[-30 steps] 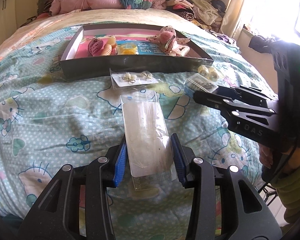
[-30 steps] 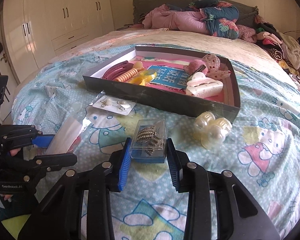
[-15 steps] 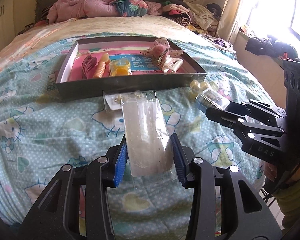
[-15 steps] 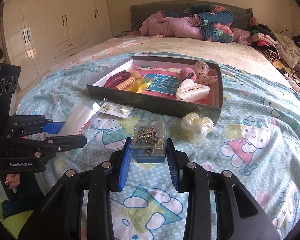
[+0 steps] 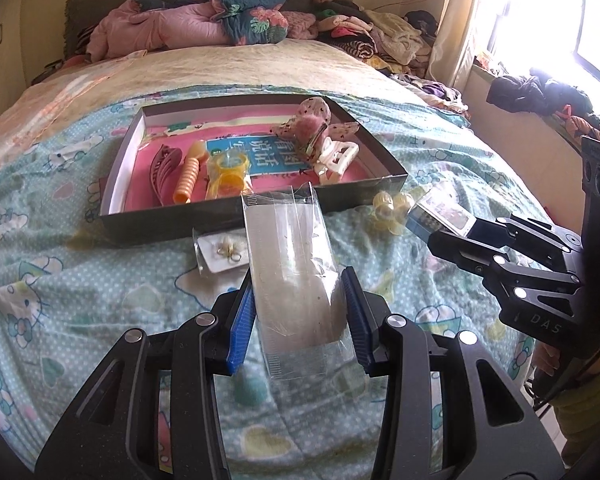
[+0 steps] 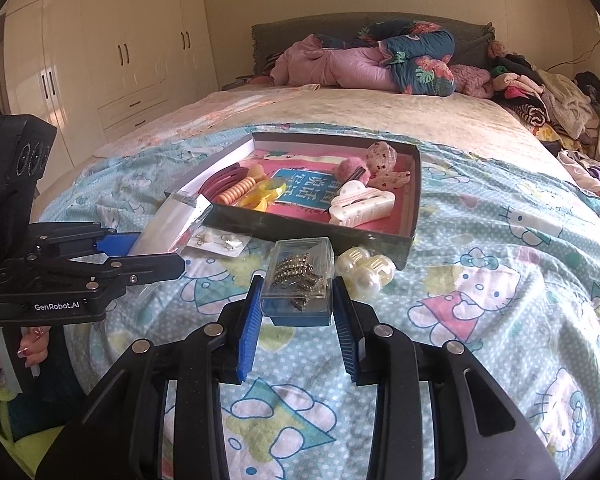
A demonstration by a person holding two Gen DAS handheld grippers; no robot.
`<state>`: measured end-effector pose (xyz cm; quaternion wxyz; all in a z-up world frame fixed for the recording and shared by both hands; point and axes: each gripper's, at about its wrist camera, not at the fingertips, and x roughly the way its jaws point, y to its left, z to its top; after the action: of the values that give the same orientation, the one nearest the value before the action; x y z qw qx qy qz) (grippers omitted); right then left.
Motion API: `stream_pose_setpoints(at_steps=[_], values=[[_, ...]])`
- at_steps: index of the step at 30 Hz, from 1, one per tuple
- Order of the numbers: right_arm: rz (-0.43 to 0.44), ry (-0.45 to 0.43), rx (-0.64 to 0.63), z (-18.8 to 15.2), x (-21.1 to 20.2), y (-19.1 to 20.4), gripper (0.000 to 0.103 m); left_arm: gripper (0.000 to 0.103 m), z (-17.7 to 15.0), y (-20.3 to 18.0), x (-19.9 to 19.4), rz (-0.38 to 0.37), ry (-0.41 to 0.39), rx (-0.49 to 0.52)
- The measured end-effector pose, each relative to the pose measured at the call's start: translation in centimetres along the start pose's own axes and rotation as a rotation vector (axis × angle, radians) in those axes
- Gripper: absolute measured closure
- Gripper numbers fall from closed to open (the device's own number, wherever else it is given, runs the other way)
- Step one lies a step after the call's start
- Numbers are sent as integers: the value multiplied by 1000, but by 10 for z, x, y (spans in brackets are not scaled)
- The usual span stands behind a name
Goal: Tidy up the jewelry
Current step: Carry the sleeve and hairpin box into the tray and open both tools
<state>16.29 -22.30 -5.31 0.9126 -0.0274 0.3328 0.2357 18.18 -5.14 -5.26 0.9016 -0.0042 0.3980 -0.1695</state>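
Observation:
My left gripper (image 5: 300, 316) is shut on a clear plastic pouch (image 5: 292, 264) and holds it above the bedspread, short of the dark tray (image 5: 256, 216). My right gripper (image 6: 296, 312) is shut on a small clear jewelry box (image 6: 298, 280) with metal pieces inside, also lifted. The tray (image 6: 300, 226) holds hair clips, a comb and a white claw clip (image 6: 360, 206). An earring card (image 5: 222, 254) lies in front of the tray. A pearl hair clip (image 6: 366, 272) lies by the tray's right corner.
The bed has a Hello Kitty cover (image 6: 480, 300). Piled clothes and quilts (image 6: 380, 64) lie at the headboard. Wardrobes (image 6: 100, 60) stand on the left. A window sill with clothes (image 5: 540, 92) is on the right.
Both grippers have lifted their items higher and pulled back from the bed, so the tray and bed look farther away. Both grips are unchanged.

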Motion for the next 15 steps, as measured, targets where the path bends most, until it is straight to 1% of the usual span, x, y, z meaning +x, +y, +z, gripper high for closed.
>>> stream_pose_setpoints(at_steps=[15], values=[[-36,-31,14,20,2,-22,71,70,31,4,15,-10,-20,10]])
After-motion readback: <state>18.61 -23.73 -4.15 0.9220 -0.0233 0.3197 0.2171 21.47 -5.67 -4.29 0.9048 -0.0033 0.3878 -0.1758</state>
